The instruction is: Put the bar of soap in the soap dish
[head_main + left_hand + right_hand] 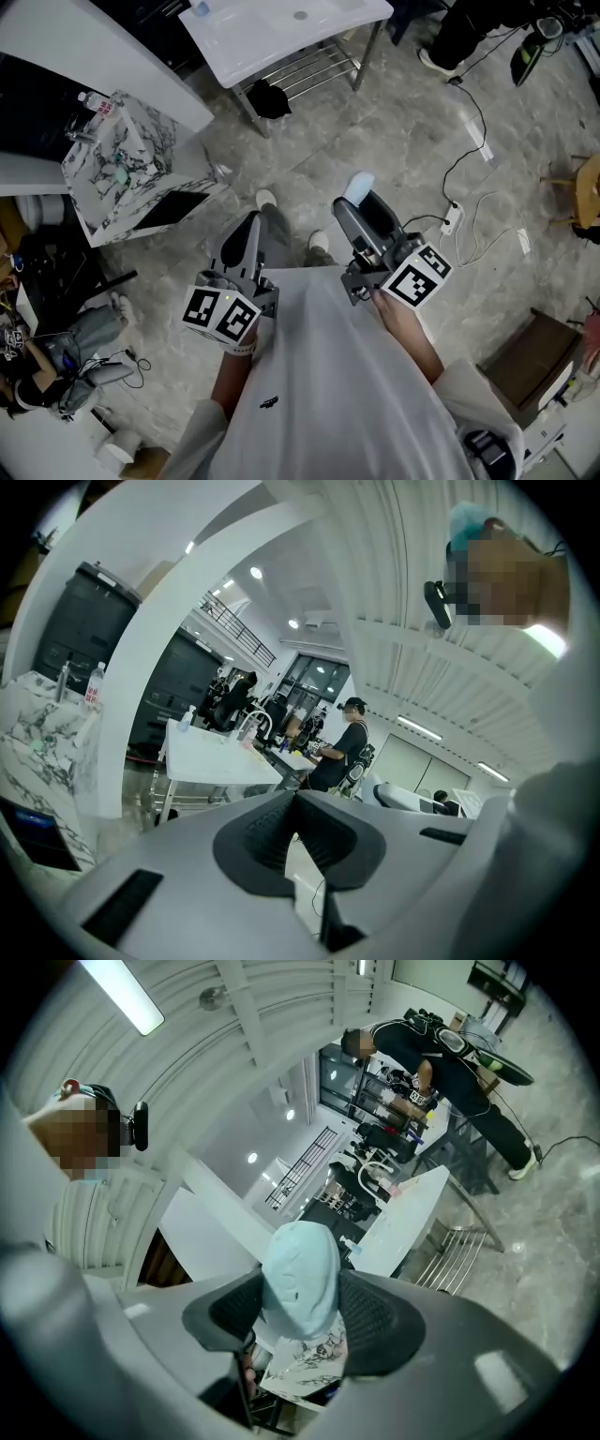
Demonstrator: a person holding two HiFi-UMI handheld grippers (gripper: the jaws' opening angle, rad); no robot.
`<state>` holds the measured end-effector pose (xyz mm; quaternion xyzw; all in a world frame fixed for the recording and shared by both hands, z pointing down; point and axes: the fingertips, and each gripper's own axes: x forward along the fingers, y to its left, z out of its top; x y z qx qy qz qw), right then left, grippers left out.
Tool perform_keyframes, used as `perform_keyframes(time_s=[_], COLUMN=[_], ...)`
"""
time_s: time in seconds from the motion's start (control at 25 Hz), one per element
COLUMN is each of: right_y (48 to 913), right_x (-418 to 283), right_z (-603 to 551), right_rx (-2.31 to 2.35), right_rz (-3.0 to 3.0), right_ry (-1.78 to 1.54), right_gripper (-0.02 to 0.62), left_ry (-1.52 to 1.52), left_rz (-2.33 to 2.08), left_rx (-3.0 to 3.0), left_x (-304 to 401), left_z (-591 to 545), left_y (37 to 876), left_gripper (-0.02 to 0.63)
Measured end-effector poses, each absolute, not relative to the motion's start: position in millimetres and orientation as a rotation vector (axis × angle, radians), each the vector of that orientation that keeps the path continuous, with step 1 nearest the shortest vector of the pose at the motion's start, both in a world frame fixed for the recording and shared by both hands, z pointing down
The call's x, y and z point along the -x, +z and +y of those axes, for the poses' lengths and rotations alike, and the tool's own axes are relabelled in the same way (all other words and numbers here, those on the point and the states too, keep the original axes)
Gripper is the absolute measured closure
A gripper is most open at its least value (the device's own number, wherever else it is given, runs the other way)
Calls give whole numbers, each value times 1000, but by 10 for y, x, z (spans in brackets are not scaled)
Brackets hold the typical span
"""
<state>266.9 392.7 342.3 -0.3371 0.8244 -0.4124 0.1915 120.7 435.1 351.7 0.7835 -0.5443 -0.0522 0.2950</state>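
A pale blue bar of soap [300, 1279] stands clamped between the black pads of my right gripper [302, 1312]. In the head view the soap [357, 186] sticks out past the tips of that gripper [364, 208], held in front of the person's chest. My left gripper [246, 232] is level with it at the left, its jaws closed together with nothing between them [297, 829]. A marble-patterned counter [141, 150] stands to the left on the floor; a small greenish item [120, 172] lies on it. I cannot make out a soap dish.
A white table [281, 33] over a metal rack stands ahead. Cables and a power strip [451, 219] lie on the grey stone floor at the right. A person in black [450, 1063] bends over farther off. Clutter fills the lower left.
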Motion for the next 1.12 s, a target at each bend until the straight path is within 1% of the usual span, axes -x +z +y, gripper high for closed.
perform_keyframes(time_s=[0.2, 0.6, 1.12], right_y=[3400, 3204, 2990], right_x=[-2528, -2039, -848], right_z=[3716, 3151, 2553], right_rx=[959, 968, 851], right_rz=[2341, 2350, 2464], right_ry=[-1148, -1128, -1099], right_gripper=[328, 328, 328], left_ry=[-164, -231, -356], left_rz=[-1403, -1376, -1485], left_rx=[-2120, -2135, -2095], left_x=[-1156, -735, 430], left_z=[4015, 3291, 2817], left_y=[3489, 3374, 3217], left_gripper=[597, 597, 598])
